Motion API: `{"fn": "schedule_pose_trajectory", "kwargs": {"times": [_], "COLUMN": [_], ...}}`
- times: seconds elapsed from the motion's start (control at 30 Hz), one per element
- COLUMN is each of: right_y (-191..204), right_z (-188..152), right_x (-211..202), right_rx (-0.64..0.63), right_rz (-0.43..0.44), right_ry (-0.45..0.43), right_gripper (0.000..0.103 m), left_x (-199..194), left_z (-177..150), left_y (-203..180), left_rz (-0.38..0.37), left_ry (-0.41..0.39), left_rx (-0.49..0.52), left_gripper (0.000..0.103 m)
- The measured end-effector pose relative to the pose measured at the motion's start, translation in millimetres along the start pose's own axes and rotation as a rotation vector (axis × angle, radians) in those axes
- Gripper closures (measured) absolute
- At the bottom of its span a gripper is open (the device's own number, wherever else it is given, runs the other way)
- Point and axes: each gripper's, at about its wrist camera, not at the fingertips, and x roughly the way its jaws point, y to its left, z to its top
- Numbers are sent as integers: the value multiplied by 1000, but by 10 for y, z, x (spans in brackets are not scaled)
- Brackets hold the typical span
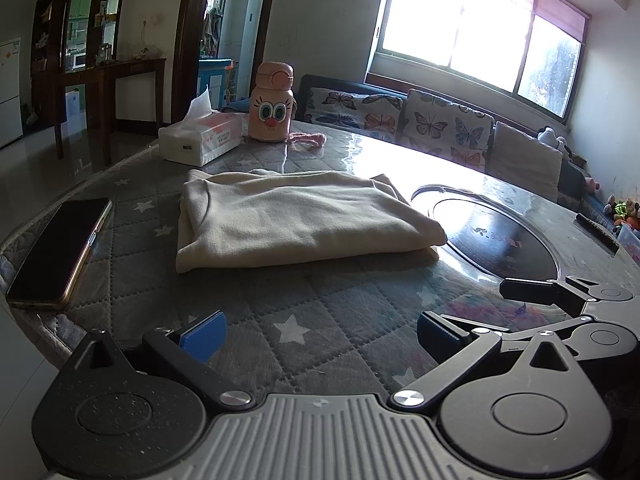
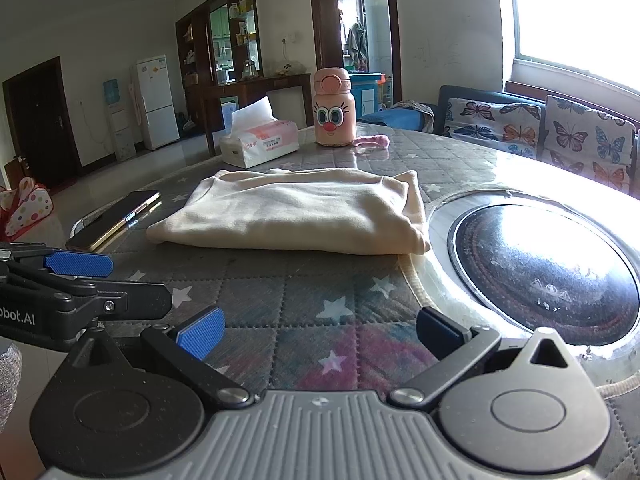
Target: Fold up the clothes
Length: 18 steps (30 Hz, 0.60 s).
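Observation:
A cream garment point(image 1: 296, 220) lies folded into a flat rectangle on the quilted star-pattern table cover point(image 1: 320, 312), ahead of both grippers; in the right wrist view the same garment point(image 2: 296, 212) sits mid-table. My left gripper point(image 1: 320, 332) is open over the cover, short of the garment, nothing between its fingers. My right gripper point(image 2: 320, 332) is open too, near the table's front, also apart from the cloth. The right gripper's fingers point(image 1: 532, 292) show at the right of the left wrist view, and the left gripper's blue pad point(image 2: 78, 263) at the left of the right wrist view.
A phone point(image 1: 60, 248) lies left of the garment. A tissue pack point(image 1: 200, 136) and a pink cartoon bottle point(image 1: 271, 104) stand behind it, with a pink band point(image 1: 308, 138) beside. A round dark inset plate point(image 2: 548, 272) is to the right. A butterfly-cushion sofa point(image 1: 440, 124) lines the window wall.

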Motion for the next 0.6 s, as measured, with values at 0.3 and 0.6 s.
{"fn": "schedule_pose_trajectory", "kwargs": {"times": [0.3, 0.6], "right_y": [-9, -22], "right_z": [-12, -14], "right_x": [-14, 1], "right_rx": [11, 13], "right_rz": [-1, -5], "right_ry": [3, 9], "right_gripper": [0, 0], "left_x": [-13, 21], "left_z": [-4, -4], "left_y": [-17, -28], "left_rz": [-6, -10], "left_ry": [1, 9], "left_rx": [3, 7], "left_gripper": [0, 0]}}
